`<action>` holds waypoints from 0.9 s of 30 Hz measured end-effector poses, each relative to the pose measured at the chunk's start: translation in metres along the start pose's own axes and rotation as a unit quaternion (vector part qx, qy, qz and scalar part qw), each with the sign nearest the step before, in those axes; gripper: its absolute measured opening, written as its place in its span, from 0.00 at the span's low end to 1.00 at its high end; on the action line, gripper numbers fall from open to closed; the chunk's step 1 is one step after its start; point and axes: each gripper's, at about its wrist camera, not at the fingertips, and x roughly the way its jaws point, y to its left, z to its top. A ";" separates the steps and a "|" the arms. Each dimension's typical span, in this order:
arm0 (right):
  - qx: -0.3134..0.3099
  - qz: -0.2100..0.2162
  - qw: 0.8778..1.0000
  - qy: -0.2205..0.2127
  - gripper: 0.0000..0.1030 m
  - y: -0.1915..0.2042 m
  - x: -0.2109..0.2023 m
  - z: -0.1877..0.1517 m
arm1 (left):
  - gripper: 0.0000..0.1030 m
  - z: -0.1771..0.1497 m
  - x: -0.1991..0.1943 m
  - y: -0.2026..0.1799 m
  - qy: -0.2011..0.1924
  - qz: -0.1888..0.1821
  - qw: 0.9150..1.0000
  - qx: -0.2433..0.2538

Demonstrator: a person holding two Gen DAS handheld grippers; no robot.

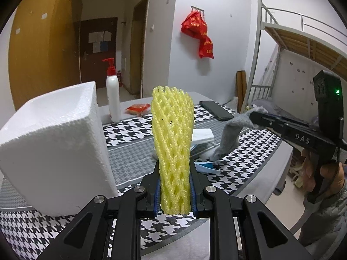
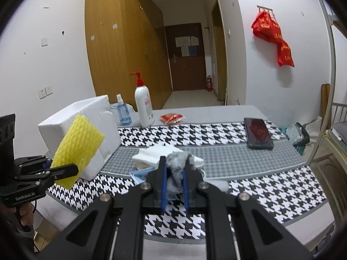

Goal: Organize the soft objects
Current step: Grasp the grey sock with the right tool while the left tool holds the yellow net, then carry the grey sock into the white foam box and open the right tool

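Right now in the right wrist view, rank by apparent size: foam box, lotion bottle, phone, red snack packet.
1. White foam box
2. Lotion bottle and phone: look alike in size; distance differs, so unranked
3. Red snack packet

The right tool (image 1: pixel 253 120) is showing the letters "DAS" in white on its black arm. The left tool (image 2: pixel 65 170) is carrying the white marking "GenRobot.AI" on its body. The red bags' (image 2: pixel 274 36) yellow print is staying unreadable.

Dormitory-style bedroom: metal bunk bed (image 1: pixel 288 41), wooden wardrobe (image 2: pixel 121 49), entry door (image 2: pixel 186 56) with posted notices, table (image 2: pixel 238 158) with houndstooth cloth.
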 end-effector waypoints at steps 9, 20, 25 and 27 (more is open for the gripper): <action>-0.015 0.006 1.000 -0.022 0.15 0.010 -0.013 0.014 | 0.21 0.002 -0.013 -0.001 -0.017 0.009 1.000 0.006; -0.024 0.017 0.999 -0.030 0.15 0.024 -0.021 0.018 | 0.21 0.004 -0.028 -0.001 -0.041 0.024 0.999 0.010; -0.032 0.030 0.998 -0.036 0.15 0.033 -0.023 0.021 | 0.21 0.002 -0.040 0.002 -0.050 0.042 0.998 0.004; -0.037 0.037 0.998 -0.038 0.15 0.039 -0.024 0.022 | 0.22 0.001 -0.045 0.004 -0.055 0.050 0.997 0.001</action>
